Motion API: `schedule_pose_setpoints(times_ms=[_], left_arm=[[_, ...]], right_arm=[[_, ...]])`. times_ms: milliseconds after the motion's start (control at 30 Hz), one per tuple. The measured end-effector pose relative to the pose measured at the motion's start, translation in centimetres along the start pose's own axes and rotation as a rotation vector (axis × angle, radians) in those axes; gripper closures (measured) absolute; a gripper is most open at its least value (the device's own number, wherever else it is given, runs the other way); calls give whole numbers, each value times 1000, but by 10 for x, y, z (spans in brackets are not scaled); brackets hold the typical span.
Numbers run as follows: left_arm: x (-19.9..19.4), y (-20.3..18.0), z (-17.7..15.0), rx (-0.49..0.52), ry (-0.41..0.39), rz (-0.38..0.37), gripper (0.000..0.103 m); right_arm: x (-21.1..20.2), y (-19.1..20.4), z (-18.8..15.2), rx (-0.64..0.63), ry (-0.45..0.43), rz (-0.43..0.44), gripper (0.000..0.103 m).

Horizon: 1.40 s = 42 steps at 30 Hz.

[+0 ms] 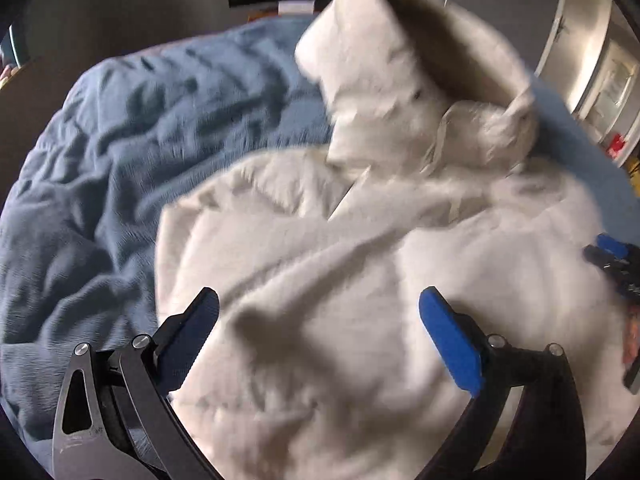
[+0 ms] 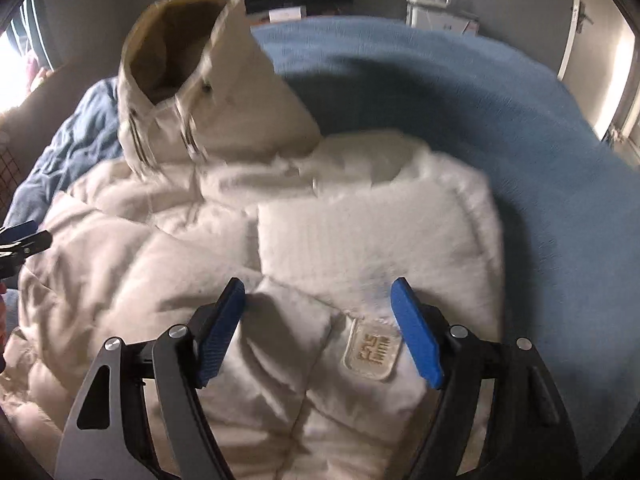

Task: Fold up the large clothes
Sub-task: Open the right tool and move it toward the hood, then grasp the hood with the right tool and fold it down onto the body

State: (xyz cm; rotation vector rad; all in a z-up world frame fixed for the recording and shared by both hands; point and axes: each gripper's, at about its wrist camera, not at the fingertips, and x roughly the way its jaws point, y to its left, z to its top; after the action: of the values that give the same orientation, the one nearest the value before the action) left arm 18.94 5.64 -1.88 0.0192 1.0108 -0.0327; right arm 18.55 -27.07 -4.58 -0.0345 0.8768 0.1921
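From the left wrist, the white jacket (image 1: pixel 360 240) lies bunched on the blue bedspread (image 1: pixel 120 140), hood (image 1: pixel 400 60) standing up. The left gripper (image 1: pixel 320 320) hovers over it, jaws wide apart and empty. From the right wrist, the right gripper (image 2: pixel 318 320) also stands apart, holding nothing. Only this view shows a sleeve (image 2: pixel 360 232) folded across the body and a small label (image 2: pixel 372 352). Folding looks partly done; the hood and further folds remain.

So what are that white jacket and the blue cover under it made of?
White puffer jacket: looks like matte woven shell over soft filling, judging by stitched, puffy panels; its hood has a tan lining. Blue bedspread: soft, matte cloth, probably cotton-like, wrinkled.
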Motion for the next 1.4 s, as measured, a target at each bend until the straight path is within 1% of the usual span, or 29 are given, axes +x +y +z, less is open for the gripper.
schedule_pose_setpoints(times_ms=[33, 100, 200, 267, 367, 433, 500, 533, 633, 733, 833, 900, 967, 1000, 1033, 1067, 1133, 1200, 1267, 1367, 1400], left_arm=[[12, 2, -6, 7, 4, -3, 6], [23, 7, -13, 5, -8, -35, 6], [33, 16, -16, -30, -11, -69, 6], [35, 17, -16, -40, -11, -78, 6], [29, 15, -19, -37, -28, -76, 6], [19, 16, -21, -36, -58, -74, 7], [12, 15, -23, -38, -78, -84, 7], [9, 14, -24, -40, -84, -90, 7], [-1, 11, -21, -55, -107, -104, 7], [-7, 9, -15, -60, -119, -108, 7], [-18, 10, -10, -59, -162, -97, 7], [-20, 11, -6, -60, -187, -114, 7], [-19, 13, -4, -65, -197, -125, 7], [-18, 14, -3, -68, -200, -129, 7], [-17, 15, -3, -71, -204, -132, 7], [-16, 16, -2, -76, -205, -136, 7], [-14, 19, -1, -86, -207, -149, 7], [-13, 22, 1, -95, -215, -161, 10], [-16, 25, 2, -101, -233, -167, 11], [-24, 28, 3, -110, -271, -173, 13], [-29, 29, 3, -118, -290, -177, 13]], right_arm=[[6, 0, -4, -17, -6, -3, 31], [17, 1, -9, -35, -7, -10, 31], [29, 2, -15, -38, -18, -6, 29], [33, 1, -16, -28, -21, -3, 29], [21, -1, -17, -14, -39, -8, 29], [5, 0, -13, 4, -81, -7, 29], [-13, 6, 1, 5, -129, 33, 29], [-19, 10, 7, -2, -144, 41, 29], [-28, 32, 40, -50, -171, 87, 29], [-20, 55, 82, -71, -173, 107, 29], [-2, 62, 120, -19, -169, 120, 29], [13, 64, 144, 9, -166, 119, 29], [21, 70, 159, 10, -172, 98, 37], [29, 73, 167, 5, -167, 72, 43], [37, 77, 173, 4, -158, 59, 52], [42, 77, 176, 5, -149, 51, 58], [49, 77, 177, 2, -144, 24, 85], [43, 78, 168, -34, -186, 39, 92], [29, 81, 150, -91, -248, 39, 93], [7, 88, 109, -196, -325, 47, 94], [-2, 91, 89, -241, -351, 55, 94]])
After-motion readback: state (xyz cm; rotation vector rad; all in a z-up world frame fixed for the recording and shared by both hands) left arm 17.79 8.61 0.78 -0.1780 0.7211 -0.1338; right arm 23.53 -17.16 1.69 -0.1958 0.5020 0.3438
